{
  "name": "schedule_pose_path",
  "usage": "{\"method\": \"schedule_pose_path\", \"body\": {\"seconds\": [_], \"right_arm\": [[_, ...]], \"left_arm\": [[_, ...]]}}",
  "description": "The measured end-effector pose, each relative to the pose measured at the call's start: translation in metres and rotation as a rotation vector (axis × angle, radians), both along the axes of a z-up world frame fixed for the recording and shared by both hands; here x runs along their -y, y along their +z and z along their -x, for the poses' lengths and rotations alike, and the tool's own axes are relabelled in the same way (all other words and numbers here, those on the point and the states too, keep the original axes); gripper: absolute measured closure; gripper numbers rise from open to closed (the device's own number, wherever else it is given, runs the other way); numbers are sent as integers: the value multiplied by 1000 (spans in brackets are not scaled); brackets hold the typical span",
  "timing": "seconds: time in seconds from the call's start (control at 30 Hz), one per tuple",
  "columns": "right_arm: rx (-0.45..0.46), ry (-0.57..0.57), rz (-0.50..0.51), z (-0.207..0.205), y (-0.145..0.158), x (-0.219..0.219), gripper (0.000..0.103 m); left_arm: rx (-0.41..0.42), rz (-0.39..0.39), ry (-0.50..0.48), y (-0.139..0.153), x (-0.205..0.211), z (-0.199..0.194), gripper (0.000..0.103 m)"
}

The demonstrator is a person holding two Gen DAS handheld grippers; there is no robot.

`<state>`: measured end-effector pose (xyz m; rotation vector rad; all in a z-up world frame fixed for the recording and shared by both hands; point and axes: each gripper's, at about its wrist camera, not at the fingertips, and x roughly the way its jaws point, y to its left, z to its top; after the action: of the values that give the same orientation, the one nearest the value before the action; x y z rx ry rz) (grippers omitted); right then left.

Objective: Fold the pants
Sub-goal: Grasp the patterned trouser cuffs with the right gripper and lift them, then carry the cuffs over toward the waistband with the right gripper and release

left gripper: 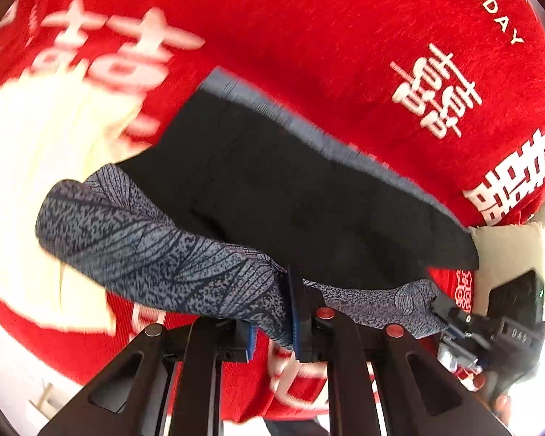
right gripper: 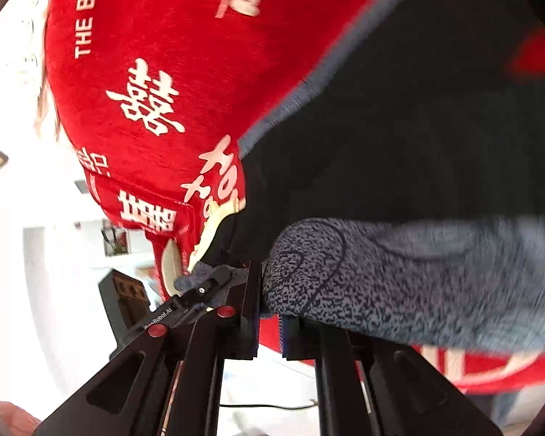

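Note:
The pants [left gripper: 309,210] are dark with a grey speckled, leaf-patterned waistband [left gripper: 145,247]. They are lifted off the red cloth [left gripper: 309,54] and hang stretched between both grippers. My left gripper [left gripper: 272,327] is shut on the waistband. In the left wrist view the right gripper [left gripper: 454,319] grips the band's other end at the right. In the right wrist view my right gripper [right gripper: 269,312] is shut on the speckled waistband [right gripper: 399,283], with the dark pants [right gripper: 418,127] above it. The left gripper [right gripper: 200,290] shows at the left, holding the band.
A red cloth with white characters [right gripper: 145,101] covers the surface behind the pants. A pale yellow garment [left gripper: 36,181] lies at the left. A beige sleeve [left gripper: 505,254] shows at the right. A bright white room [right gripper: 36,290] lies beyond the cloth's edge.

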<state>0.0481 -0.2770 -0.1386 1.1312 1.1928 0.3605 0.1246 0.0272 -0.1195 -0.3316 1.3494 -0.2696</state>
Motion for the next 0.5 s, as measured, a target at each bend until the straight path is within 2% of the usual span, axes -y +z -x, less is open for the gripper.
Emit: {"method": "schedule_pose_path", "body": {"seconds": [0.17,0.33,0.5], "right_arm": [[-21,81,10,-96,-13,25,94],[-101,171,48,-187,-65,32,93],[-151,251,125,-232,-118,30,91]], "left_arm": [[67,-66,-5,-2,26,-72,87],[68,-136,17,-48,38,-134,87],[34,-221,19,-95,52,-167,83]]}}
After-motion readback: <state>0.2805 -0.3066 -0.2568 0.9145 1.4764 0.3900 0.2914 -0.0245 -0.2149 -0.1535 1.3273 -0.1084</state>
